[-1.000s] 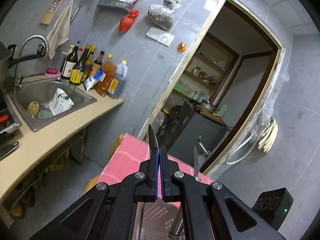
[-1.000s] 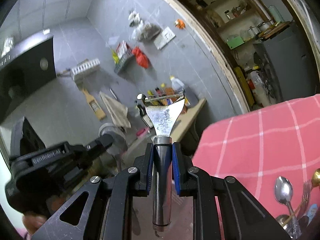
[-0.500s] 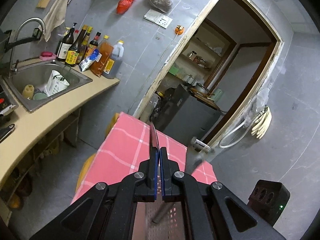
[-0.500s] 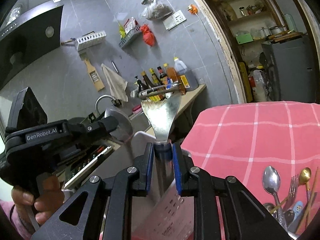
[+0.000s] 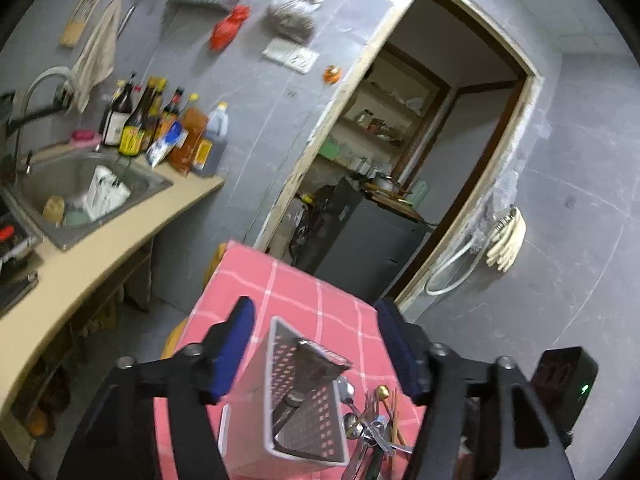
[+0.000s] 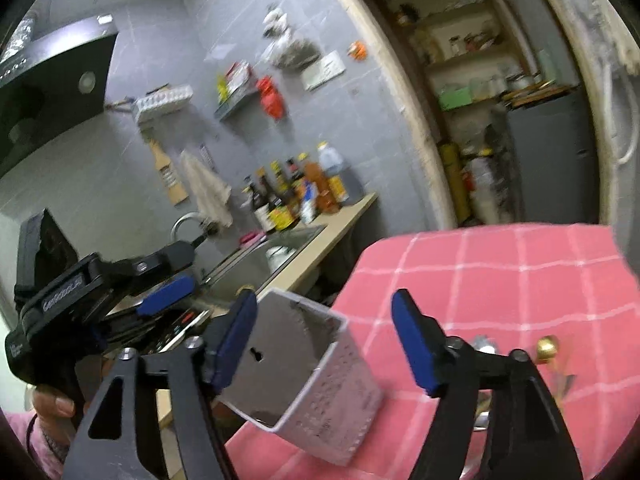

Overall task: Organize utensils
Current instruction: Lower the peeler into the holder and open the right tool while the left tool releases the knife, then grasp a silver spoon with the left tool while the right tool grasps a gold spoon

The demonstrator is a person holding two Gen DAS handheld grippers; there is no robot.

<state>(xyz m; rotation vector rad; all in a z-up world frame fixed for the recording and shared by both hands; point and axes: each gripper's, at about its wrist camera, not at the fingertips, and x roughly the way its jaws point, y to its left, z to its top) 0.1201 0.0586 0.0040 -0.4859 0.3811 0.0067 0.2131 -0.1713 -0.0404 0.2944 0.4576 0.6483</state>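
While both sets of jaws had just been opening, the left gripper (image 5: 314, 346) and right gripper (image 6: 324, 340) stood spread wide with nothing pinched. Beneath them the white perforated utensil holder (image 5: 298, 408) sat on the pink checked tablecloth (image 5: 304, 300), a metal peeler (image 5: 316, 372) standing inside, loose cutlery (image 5: 372, 420) just beside.

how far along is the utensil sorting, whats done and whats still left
Done: a peeler stands inside the white perforated holder on the pink checked cloth. In hand: nothing. The left gripper and right gripper have both just been opening, and nothing is pinched between their pads. Left: a loose cluster of spoons and other cutlery lies beside the holder, seemingly unsorted.
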